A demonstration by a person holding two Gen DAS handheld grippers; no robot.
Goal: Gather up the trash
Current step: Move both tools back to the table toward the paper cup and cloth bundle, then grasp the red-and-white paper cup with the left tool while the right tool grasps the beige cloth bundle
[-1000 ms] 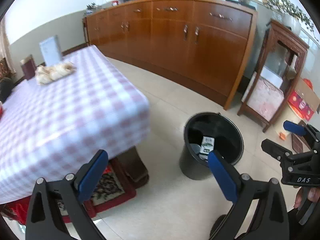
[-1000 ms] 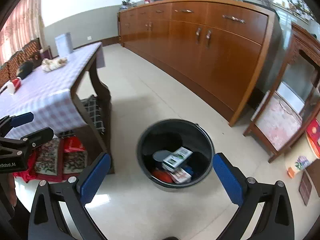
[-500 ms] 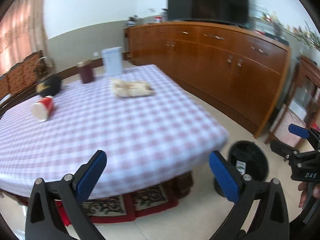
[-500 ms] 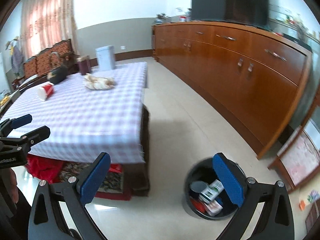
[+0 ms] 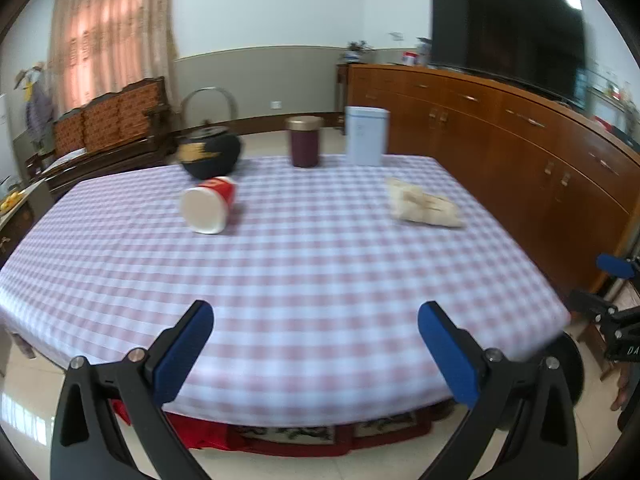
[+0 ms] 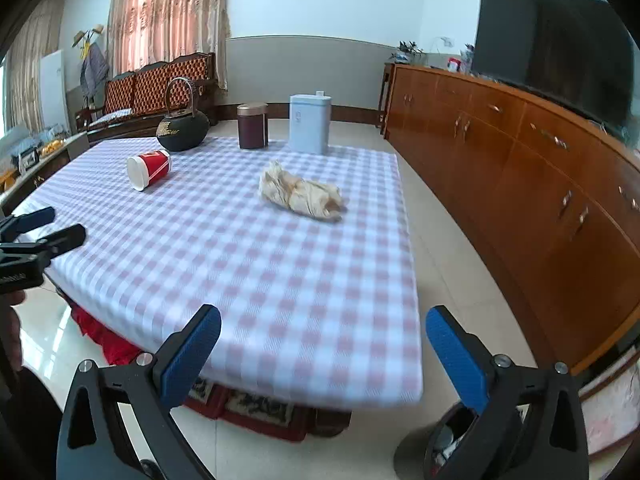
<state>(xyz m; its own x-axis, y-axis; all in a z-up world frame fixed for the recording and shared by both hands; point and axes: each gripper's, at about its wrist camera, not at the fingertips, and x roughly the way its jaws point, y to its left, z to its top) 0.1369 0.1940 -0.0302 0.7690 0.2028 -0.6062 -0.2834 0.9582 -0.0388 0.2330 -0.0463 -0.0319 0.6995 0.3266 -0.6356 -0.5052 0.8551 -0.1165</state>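
- left gripper (image 5: pixel 316 344) jaws spread wide, empty, over near edge of checkered table (image 5: pixel 320 280)
- right gripper (image 6: pixel 322 354) also wide apart, empty
- red paper cup (image 6: pixel 149 169) on its side, crumpled paper wad (image 6: pixel 301 194) mid-table
- only right view shows trash bin (image 6: pixel 448 440) contents, floor by table corner
- cup logo unreadable; left view blurred

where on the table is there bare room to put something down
The near half of the checked tablecloth is bare, from the red cup and crumpled wrapper forward to the near edge. The far edge is crowded: kettle, maroon canister, white box.
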